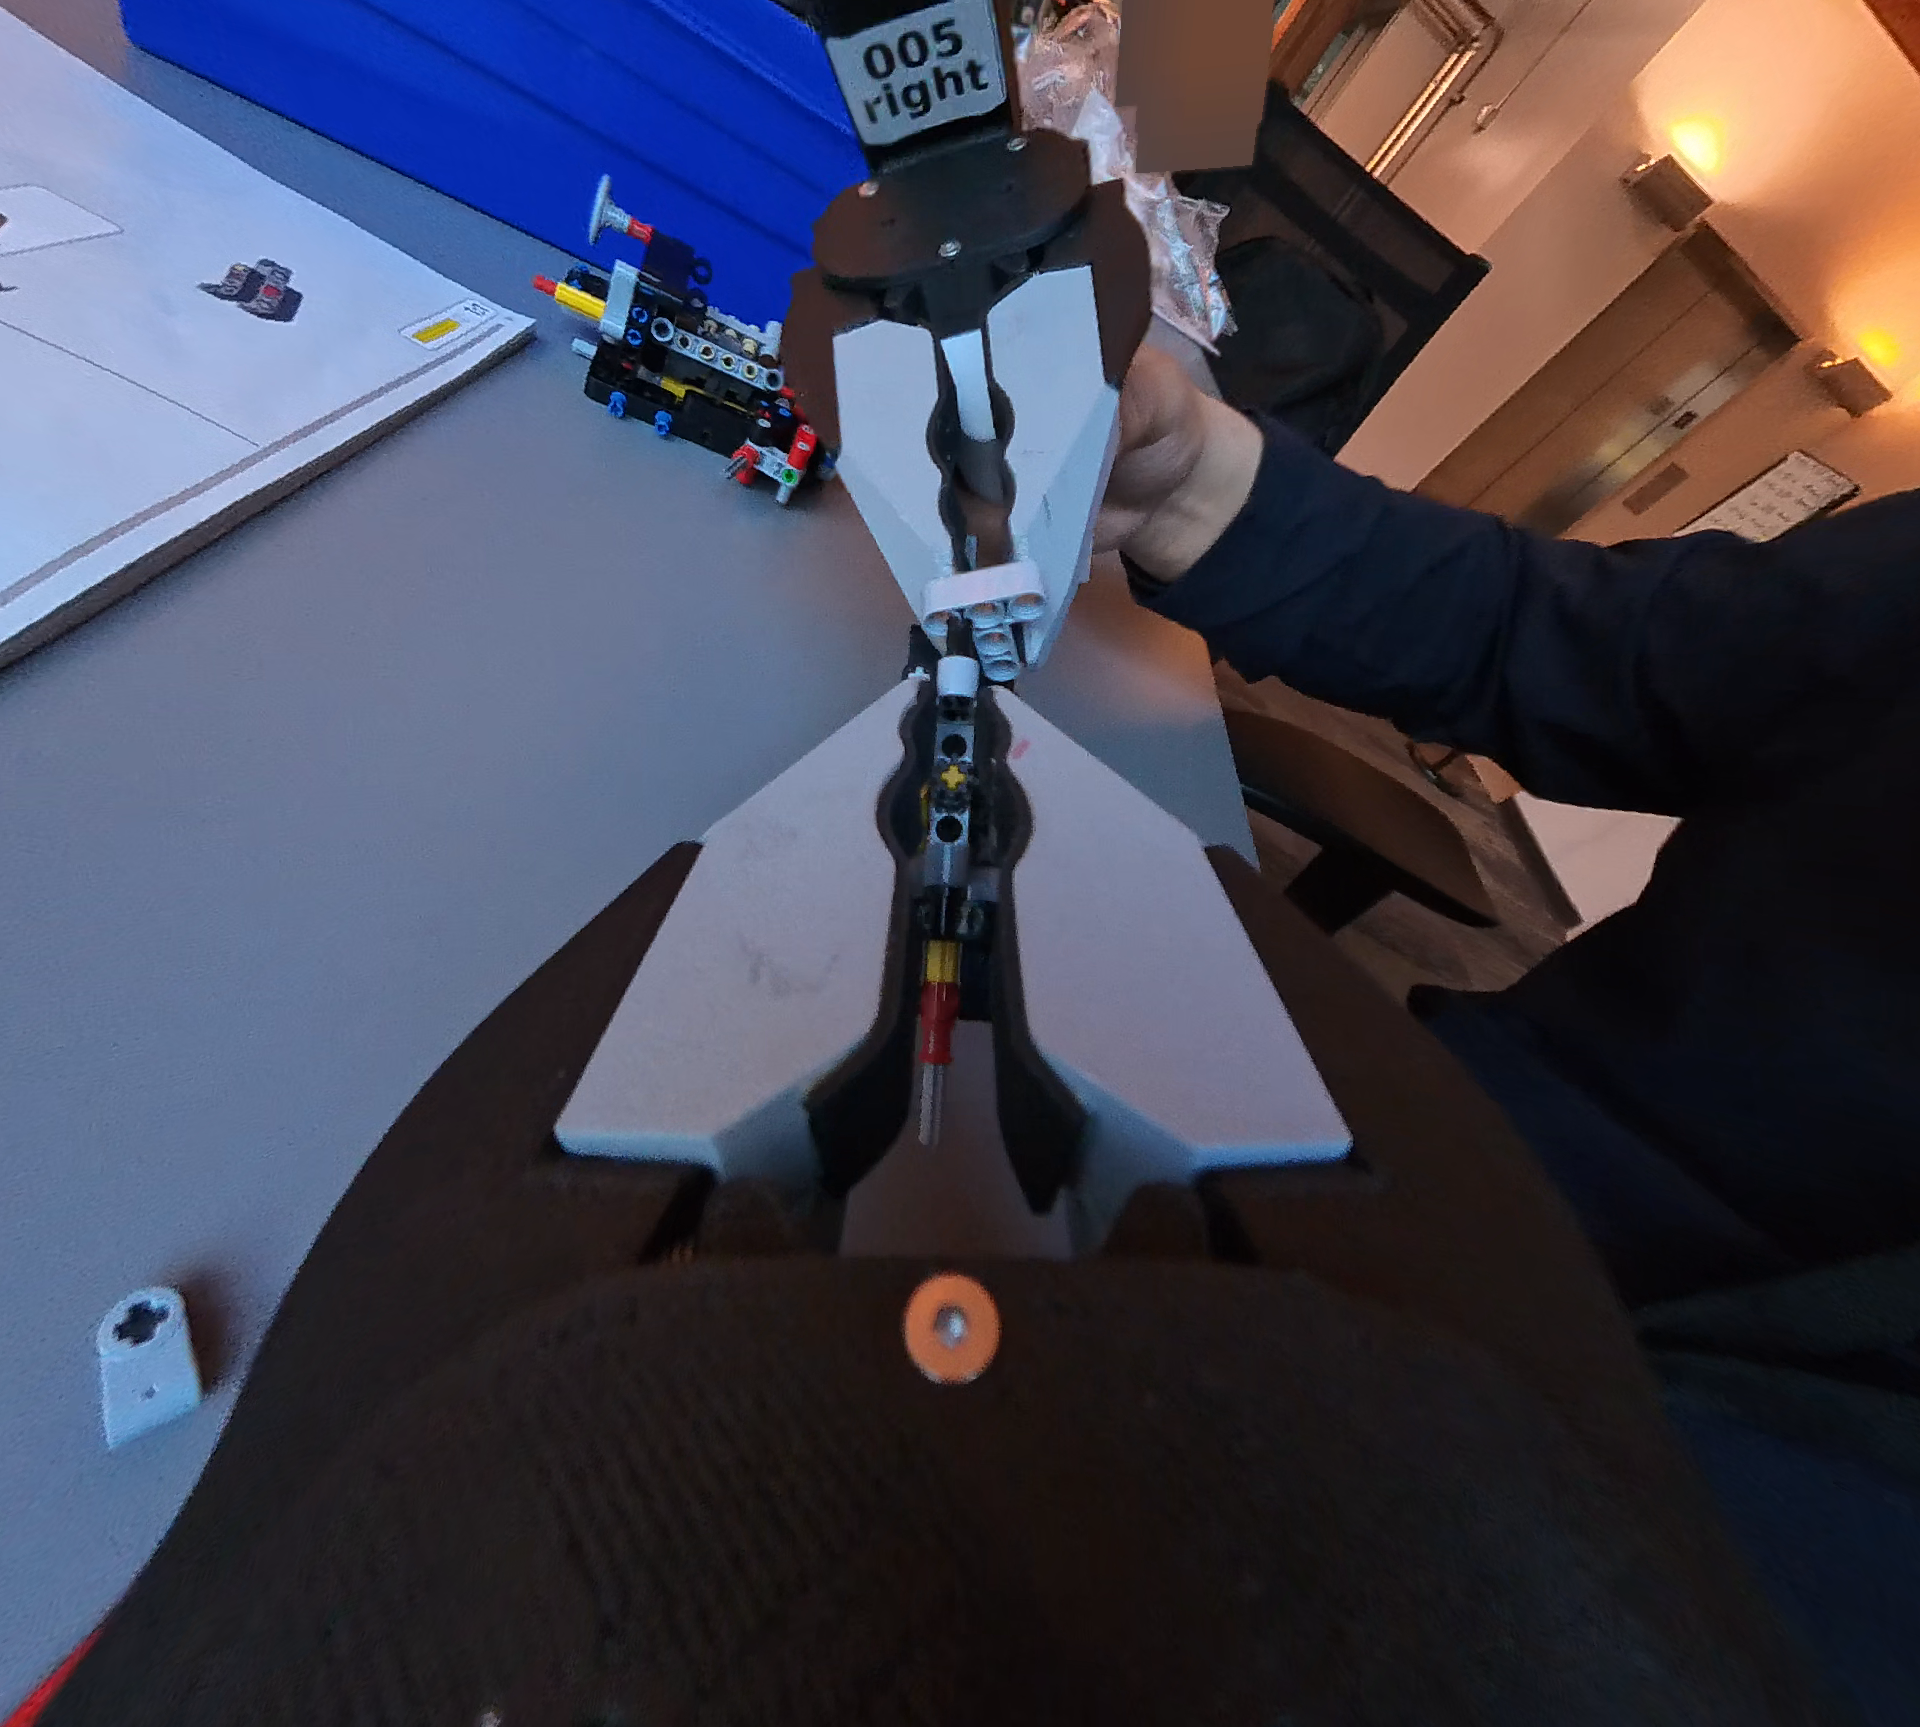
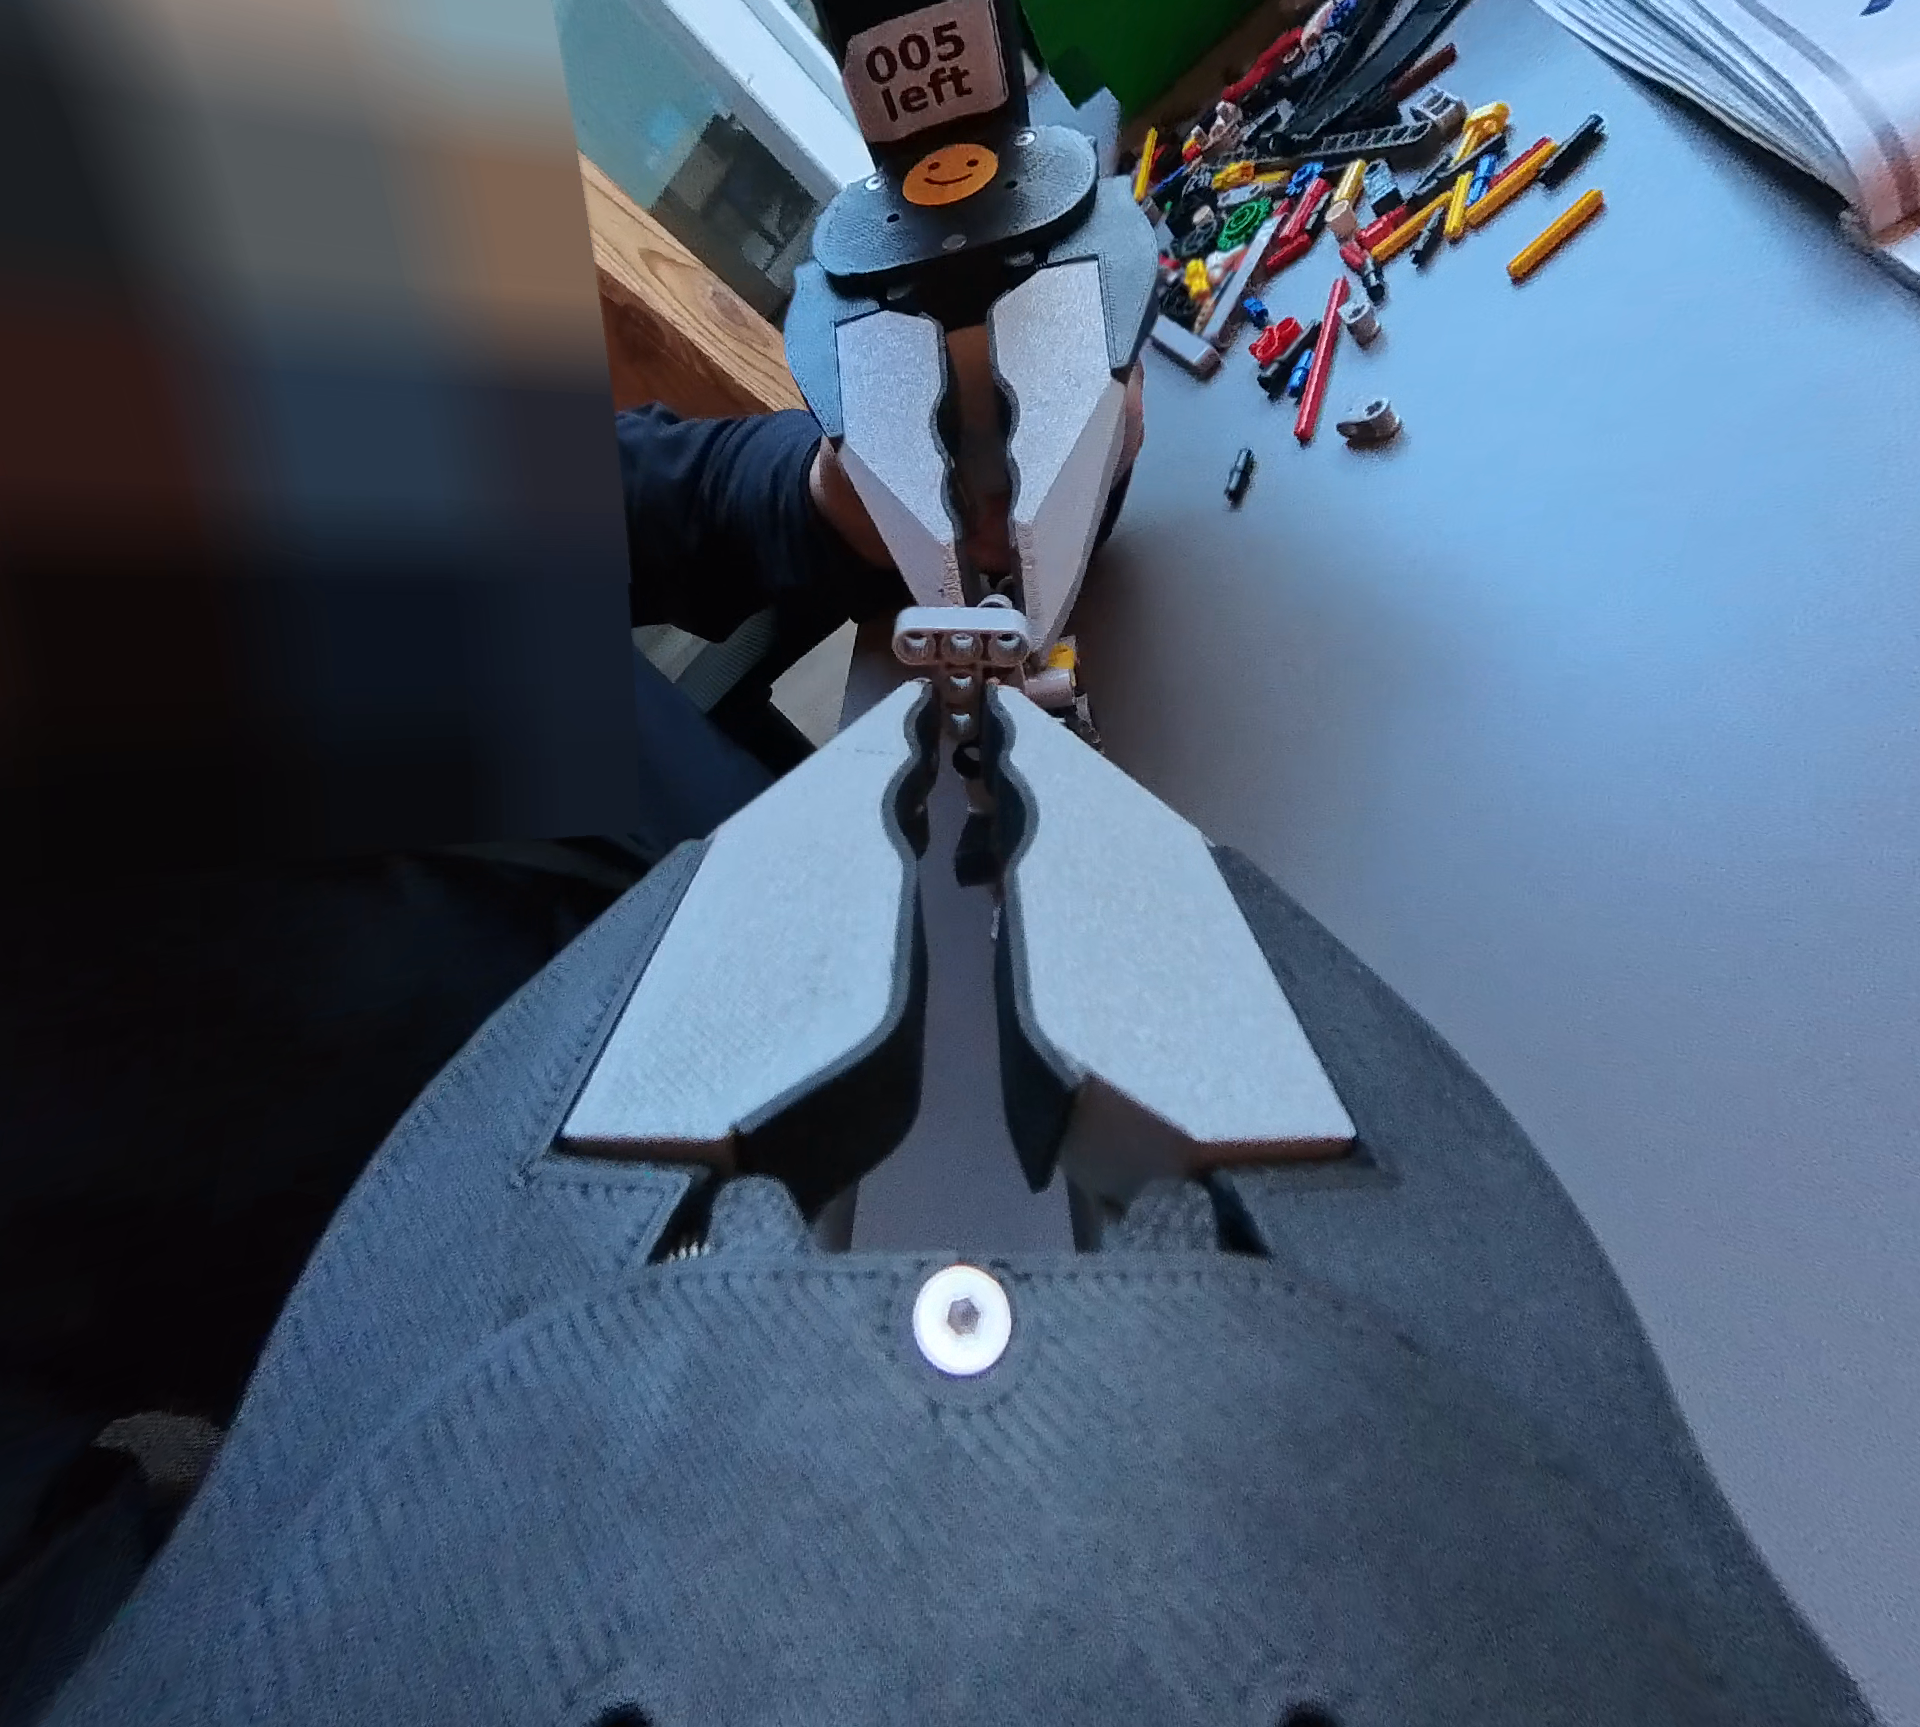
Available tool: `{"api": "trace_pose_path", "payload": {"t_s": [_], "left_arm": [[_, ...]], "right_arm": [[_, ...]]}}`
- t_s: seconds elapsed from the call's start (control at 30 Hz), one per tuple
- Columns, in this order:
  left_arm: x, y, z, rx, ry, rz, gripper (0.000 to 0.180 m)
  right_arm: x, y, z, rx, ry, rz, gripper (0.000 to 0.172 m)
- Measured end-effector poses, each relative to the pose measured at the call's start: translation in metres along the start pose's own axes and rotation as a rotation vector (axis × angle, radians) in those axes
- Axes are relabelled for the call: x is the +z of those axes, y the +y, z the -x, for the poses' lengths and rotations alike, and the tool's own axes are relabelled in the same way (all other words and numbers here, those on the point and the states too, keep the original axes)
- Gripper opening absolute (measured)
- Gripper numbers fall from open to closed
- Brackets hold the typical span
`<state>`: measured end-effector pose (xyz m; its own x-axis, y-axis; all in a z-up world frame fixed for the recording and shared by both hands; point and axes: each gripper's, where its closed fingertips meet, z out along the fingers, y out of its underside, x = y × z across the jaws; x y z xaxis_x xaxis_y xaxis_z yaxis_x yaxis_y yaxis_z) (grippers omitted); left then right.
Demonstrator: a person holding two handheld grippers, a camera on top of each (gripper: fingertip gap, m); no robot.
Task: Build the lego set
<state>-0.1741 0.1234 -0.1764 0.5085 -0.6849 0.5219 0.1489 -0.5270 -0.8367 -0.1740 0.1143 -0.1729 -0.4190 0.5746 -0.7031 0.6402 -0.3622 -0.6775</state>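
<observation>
Between left gripper [image 1: 956, 690] fingers, grey subassembly [image 1: 951, 830]; opposite, white T-beam [image 2: 961, 643].

Two hand-held grippers meet tip to tip above the counter

The left gripper [image 1: 954, 690] points forward with its jaws drawn close on a slim grey-and-black brick assembly [image 1: 951, 804] that runs lengthwise between the grey fingers [image 1: 790, 856]; the right gripper [image 2: 958, 690] faces it head-on, its jaws likewise nearly together and clamped on the stem of a white T-shaped beam [image 2: 961, 638]; the tips of the two grippers almost touch; a hand [image 1: 1174, 462] in a dark long sleeve [image 1: 1507, 638] grips the right gripper's handle from behind; the other hand [image 2: 842, 503], also dark-sleeved, holds the left gripper, mostly hidden behind its fingers.
</observation>
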Motion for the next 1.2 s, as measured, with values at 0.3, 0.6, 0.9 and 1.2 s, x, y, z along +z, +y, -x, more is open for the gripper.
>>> {"api": "trace_pose_path", "payload": {"t_s": [0.3,0.6,0.9,1.2], "left_arm": [[0.0,0.002,0.005,-0.019,-0.015,0.014,0.005],[0.001,0.003,0.006,-0.006,-0.025,0.024,0.005],[0.001,0.004,0.004,0.027,-0.037,0.038,0.005],[0.002,0.006,0.003,0.039,-0.035,0.05,0.005]], "right_arm": [[-0.007,-0.004,-0.011,-0.121,0.091,0.029,0.003],[-0.003,0.001,-0.012,-0.192,0.143,0.14,0.004],[-0.004,0.004,-0.012,-0.225,0.182,0.286,0.004],[-0.004,0.007,-0.013,-0.218,0.179,0.395,0.004]]}}
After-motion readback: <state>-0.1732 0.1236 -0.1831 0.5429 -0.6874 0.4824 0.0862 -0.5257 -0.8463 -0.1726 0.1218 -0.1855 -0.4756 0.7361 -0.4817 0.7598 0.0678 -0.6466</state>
